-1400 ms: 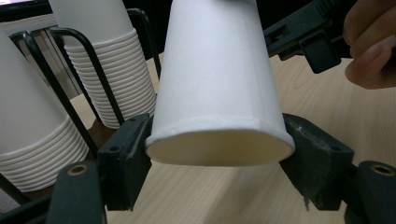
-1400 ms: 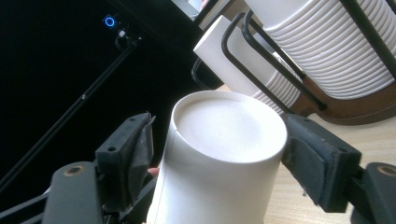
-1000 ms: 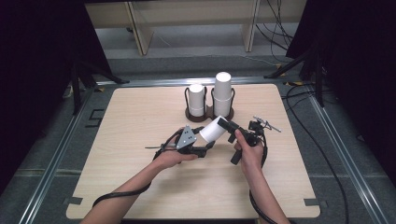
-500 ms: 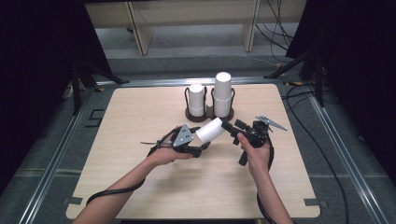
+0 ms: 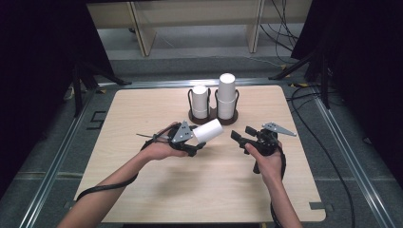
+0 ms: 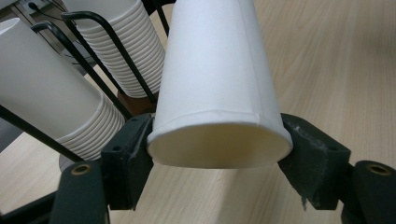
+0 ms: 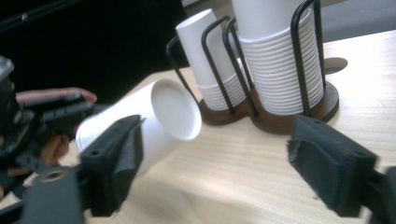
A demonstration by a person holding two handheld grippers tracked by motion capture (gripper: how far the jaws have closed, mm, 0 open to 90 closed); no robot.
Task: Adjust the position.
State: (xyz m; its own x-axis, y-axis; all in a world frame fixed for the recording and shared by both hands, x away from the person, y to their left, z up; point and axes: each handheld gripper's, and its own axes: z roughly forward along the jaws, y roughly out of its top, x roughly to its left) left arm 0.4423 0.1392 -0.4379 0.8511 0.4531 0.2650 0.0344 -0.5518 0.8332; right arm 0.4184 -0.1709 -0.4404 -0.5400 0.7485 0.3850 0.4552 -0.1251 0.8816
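Note:
A white paper cup (image 5: 207, 130) lies on its side above the table, closed bottom pointing right. My left gripper (image 5: 196, 140) is shut on it at the rim end. In the left gripper view the two jaws pinch the cup (image 6: 215, 84) on both sides just above its open mouth, at my left gripper (image 6: 219, 158). My right gripper (image 5: 242, 134) stands open a short way right of the cup, not touching it. In the right gripper view its jaws are spread wide at my right gripper (image 7: 219, 154), and the cup (image 7: 154, 116) shows its bottom beyond the left jaw.
A dark wooden holder with black wire loops (image 5: 214, 116) stands at the table's back middle, with a short stack of cups (image 5: 200, 100) and a taller stack (image 5: 226, 95). The same stacks (image 7: 275, 60) rise just beyond the right gripper. Cables trail off both grippers.
My right gripper has drawn back to the right, away from the cup's bottom end. The left gripper still holds the cup and has shifted slightly toward the person.

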